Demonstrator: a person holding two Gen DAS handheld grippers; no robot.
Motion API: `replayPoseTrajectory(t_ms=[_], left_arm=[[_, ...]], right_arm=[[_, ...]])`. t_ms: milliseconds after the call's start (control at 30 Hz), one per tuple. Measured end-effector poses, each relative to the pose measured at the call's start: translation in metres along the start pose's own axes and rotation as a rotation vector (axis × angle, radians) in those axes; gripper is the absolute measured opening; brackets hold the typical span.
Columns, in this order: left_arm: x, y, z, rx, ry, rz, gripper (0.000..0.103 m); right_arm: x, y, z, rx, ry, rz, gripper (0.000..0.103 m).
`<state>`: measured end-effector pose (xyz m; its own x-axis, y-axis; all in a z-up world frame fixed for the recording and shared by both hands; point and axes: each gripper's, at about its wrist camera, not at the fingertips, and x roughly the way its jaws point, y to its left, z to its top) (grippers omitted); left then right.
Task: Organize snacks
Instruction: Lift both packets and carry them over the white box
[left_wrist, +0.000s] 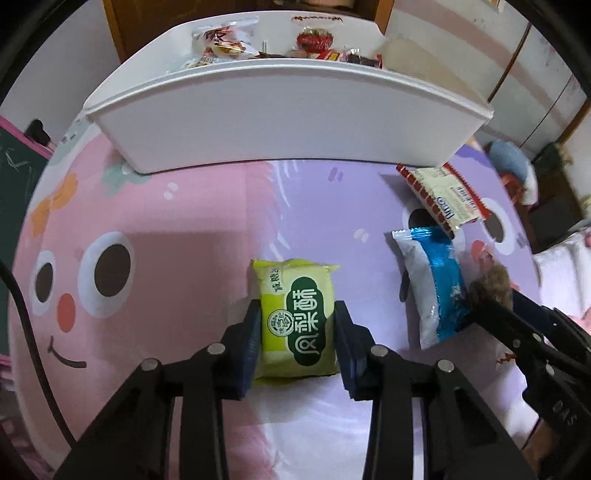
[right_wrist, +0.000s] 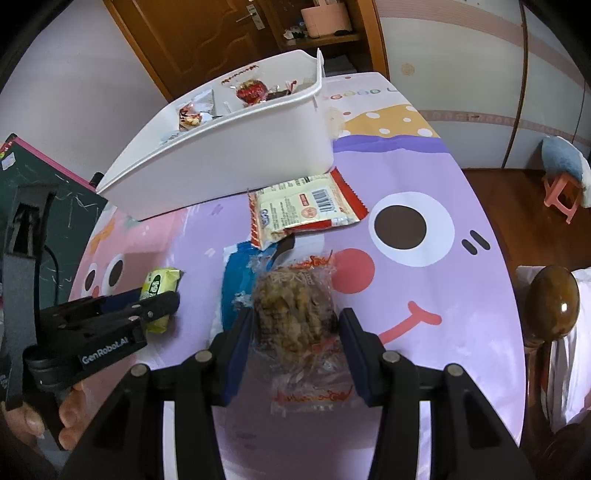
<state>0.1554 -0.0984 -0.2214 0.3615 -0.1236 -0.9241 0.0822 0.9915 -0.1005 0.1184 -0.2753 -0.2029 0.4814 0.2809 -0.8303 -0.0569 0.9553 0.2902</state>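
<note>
Between my left gripper's (left_wrist: 297, 332) closed pads sits the yellow-green pastry packet (left_wrist: 297, 325), long axis pointing at the white plastic bin (left_wrist: 288, 122) ahead; my right gripper (right_wrist: 295, 332) clamps a clear-wrapped brown cake (right_wrist: 295, 314).

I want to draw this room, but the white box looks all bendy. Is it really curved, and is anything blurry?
Left wrist view: the white bin bows because the fisheye lens bends straight edges, and dark corners ring the picture; the yellow snack pack looks sharp. Right wrist view: the same bending, and the clear-wrapped brown snack looks a little soft up close.
</note>
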Motion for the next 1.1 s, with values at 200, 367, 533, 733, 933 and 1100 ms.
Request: replayPoseTrajectory(t_ms=[200,367,533,733,933,1100], left_arm=[[-0.012,0.019,-0.005,-0.017,-0.028,-0.065,0.035],[-0.055,0.011,-0.014,0.027,-0.135,-0.087,0.035],[-0.101,0.012,-0.015,0.067,-0.242,-0.100,0.035],[-0.134,0.028,-0.014,0.050,-0.286,-0.100,0.035],[-0.199,0.054,0.009,0.027,-0.434,-0.049,0.035],[-0.252,0.076,0.038,0.014,-0.548,-0.004,0.035]], right_arm=[[-0.016,0.013,-0.001,-0.029,-0.029,0.010,0.047],[-0.038,0.026,-0.002,-0.052,-0.061,0.020,0.047],[-0.061,0.047,-0.001,-0.081,-0.101,0.030,0.047],[-0.084,0.072,0.003,-0.115,-0.146,0.050,0.047],[-0.119,0.100,0.032,-0.164,-0.226,0.067,0.047],[-0.156,0.115,0.072,-0.168,-0.336,0.052,0.047]])
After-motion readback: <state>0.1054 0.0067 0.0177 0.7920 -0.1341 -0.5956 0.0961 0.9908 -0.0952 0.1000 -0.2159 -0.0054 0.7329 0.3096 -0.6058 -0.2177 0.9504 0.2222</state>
